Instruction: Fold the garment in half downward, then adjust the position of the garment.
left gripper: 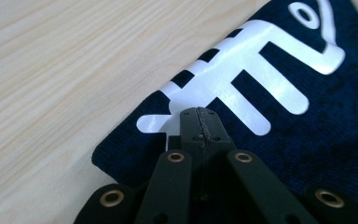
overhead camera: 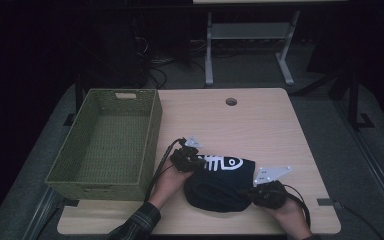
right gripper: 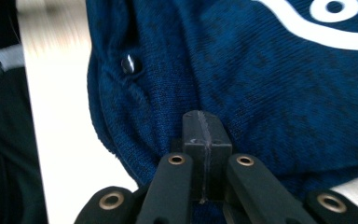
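A folded dark blue garment (overhead camera: 220,185) with a white fish-skeleton print lies on the wooden table (overhead camera: 260,125) near its front edge. My left gripper (overhead camera: 192,162) rests at the garment's left edge, beside the print. In the left gripper view its jaws (left gripper: 199,116) are shut, tips meeting over the blue cloth (left gripper: 307,140), with no cloth seen between them. My right gripper (overhead camera: 255,192) sits at the garment's front right corner. Its jaws (right gripper: 201,122) are shut too, lying against the cloth (right gripper: 261,93) near a small snap button (right gripper: 128,63).
A green woven basket (overhead camera: 150,145) stands on the table's left side, empty, its right wall close to my left gripper. A round cable hole (overhead camera: 231,101) sits near the table's far edge. Bare wood lies behind the garment. Table legs and cables show on the floor beyond.
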`<state>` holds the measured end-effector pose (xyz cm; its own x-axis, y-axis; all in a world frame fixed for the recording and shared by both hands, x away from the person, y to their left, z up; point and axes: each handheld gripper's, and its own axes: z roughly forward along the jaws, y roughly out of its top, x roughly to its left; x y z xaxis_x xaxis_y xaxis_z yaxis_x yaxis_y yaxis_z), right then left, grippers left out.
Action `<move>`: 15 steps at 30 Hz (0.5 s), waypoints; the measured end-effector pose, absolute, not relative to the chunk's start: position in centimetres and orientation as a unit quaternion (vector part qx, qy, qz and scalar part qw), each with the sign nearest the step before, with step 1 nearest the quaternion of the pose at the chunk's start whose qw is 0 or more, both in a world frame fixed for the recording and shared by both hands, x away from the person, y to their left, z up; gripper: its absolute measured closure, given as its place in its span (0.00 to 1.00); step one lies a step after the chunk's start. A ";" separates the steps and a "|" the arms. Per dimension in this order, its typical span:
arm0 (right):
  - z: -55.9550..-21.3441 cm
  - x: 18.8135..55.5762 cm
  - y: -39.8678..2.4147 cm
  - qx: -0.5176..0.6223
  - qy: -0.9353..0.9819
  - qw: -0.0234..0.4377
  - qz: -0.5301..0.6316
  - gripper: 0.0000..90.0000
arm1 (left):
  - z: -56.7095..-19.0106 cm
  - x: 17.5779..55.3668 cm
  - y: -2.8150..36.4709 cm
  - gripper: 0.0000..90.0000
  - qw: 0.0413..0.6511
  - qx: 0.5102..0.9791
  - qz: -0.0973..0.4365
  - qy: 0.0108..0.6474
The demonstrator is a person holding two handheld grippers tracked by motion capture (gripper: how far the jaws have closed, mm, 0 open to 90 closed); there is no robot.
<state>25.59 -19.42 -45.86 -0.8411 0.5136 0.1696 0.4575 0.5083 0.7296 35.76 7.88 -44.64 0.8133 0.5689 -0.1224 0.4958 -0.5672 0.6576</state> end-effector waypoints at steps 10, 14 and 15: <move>-46.2 24.5 -17.5 0.264 0.877 0.036 0.399 1.00 | -45.3 37.3 6.5 1.00 0.343 0.893 0.046 0.287; -46.3 24.2 -16.8 0.251 0.880 0.034 0.401 1.00 | -45.3 37.8 5.8 1.00 0.343 0.897 0.041 0.276; -46.3 24.1 -16.7 0.247 0.882 0.035 0.401 1.00 | -45.2 37.9 5.6 1.00 0.340 0.900 0.044 0.270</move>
<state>24.14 -16.65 -46.26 -0.8755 0.4636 0.1365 0.4078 0.5571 0.7235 37.88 5.62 -45.24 0.8501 0.5160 -0.1054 0.4566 -0.6223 0.6358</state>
